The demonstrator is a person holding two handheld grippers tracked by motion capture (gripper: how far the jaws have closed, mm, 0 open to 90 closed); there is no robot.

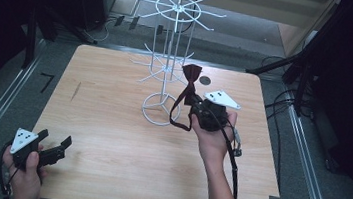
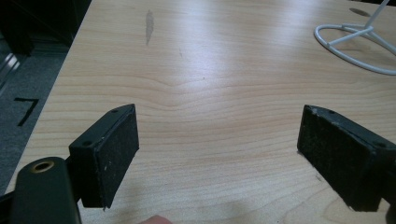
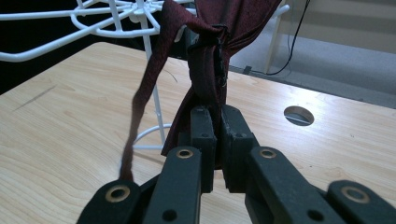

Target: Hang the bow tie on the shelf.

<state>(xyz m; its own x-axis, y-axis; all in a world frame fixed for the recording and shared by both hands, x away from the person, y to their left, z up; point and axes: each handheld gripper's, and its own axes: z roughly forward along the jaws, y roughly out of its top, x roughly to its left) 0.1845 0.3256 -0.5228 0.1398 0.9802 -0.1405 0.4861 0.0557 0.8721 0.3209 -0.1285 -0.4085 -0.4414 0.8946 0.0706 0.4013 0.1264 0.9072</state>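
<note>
Currently the right gripper (image 1: 195, 103) is clamped on the dark red bow tie (image 1: 191, 74), holding it up beside the white wire rack (image 1: 167, 68), while the left gripper (image 1: 55, 142) rests at the table's (image 1: 110, 137) near-left corner, jaws apart.

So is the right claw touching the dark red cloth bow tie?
Touching: the right gripper view shows the right claw pinched shut on the dark red cloth bow tie.

Jaws clamped on dark red bow tie (image 3: 210, 70), strap dangling left of jaws; white wire rack (image 3: 116, 18) behind, above wood surface (image 3: 70, 140).
</note>
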